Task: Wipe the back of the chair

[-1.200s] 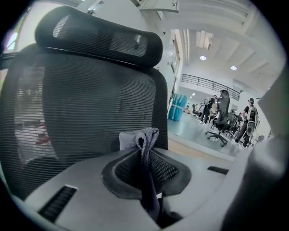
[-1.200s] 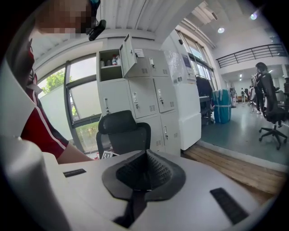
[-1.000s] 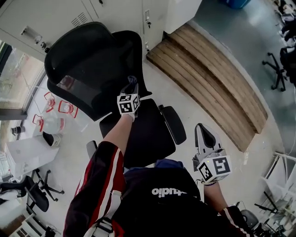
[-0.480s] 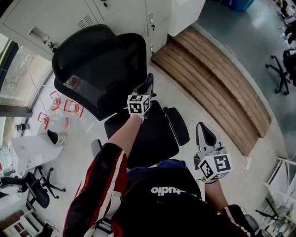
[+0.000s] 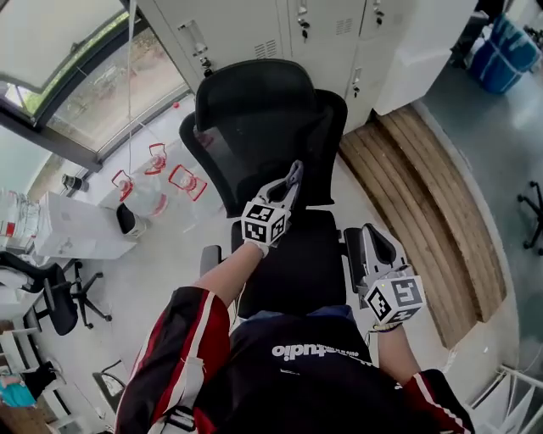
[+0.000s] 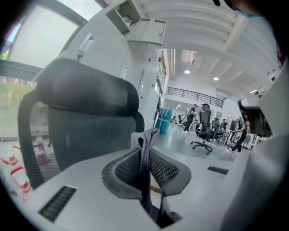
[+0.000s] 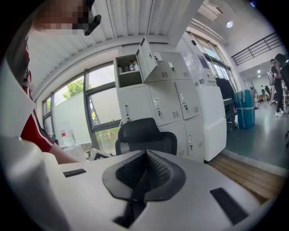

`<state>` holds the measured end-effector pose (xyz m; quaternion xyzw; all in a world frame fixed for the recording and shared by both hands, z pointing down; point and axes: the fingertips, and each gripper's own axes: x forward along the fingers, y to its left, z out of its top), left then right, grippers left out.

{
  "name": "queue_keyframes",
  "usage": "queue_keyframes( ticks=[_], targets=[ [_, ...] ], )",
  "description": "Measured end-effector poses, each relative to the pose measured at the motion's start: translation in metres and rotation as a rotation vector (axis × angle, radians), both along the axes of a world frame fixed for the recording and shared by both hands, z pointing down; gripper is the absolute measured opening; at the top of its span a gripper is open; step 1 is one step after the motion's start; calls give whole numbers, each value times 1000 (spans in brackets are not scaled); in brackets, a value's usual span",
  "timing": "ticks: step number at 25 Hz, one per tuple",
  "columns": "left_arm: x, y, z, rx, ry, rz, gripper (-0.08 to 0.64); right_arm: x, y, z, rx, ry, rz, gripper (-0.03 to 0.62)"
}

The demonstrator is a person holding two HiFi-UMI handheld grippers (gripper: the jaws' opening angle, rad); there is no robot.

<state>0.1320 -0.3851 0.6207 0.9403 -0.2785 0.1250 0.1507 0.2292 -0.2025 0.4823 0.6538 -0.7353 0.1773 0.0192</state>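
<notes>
Chair back (image 5: 270, 127) stands upright beyond both your grippers, above the seat (image 5: 297, 267). Closest to you, the right gripper (image 5: 374, 237) hangs beside the seat, jaws clenched on nothing. Further out, your left gripper (image 5: 293, 175) pinches a cloth (image 6: 145, 167); it is the nearer hand, and the back rises just ahead and slightly left of its jaws. Lockers (image 5: 327, 21) stand behind.

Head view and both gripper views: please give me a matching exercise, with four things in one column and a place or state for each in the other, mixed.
1. left gripper
2. right gripper
3. chair
4. wooden platform

A. shut, nothing held
B. black, in front of the lockers
C. shut on a cloth
D. light brown planks, right of the chair

Pairs: 1-C, 2-A, 3-B, 4-D.
</notes>
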Motion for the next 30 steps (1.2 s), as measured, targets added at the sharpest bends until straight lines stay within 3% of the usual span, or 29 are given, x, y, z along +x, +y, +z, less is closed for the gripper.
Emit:
queue_keyframes(
  ticks=[5,9,14,17,23,26,30],
  targets=[
    [-88,43,-70,54,30,-71,60,-61,-24,-27,37,2,-125,14],
    [-168,95,-130,81,102,-173,60,-122,-28,-45,67,2,-227,14],
    [-275,155,-182,146,113,-330,60,-204,-2,-63,74,22,-335,14],
    [-330,190,-201,171,121,-376,60,-253,30,-74,76,42,-373,14],
    [-409,262,-220,195,155,-369,60,-325,108,-90,78,61,-355,14],
    [-430,294,-215,180,167,-350,60,-329,148,-86,49,66,-302,14],
    [-431,328,-211,144,205,-324,60,-320,191,-87,23,92,-256,14]
  ],
)
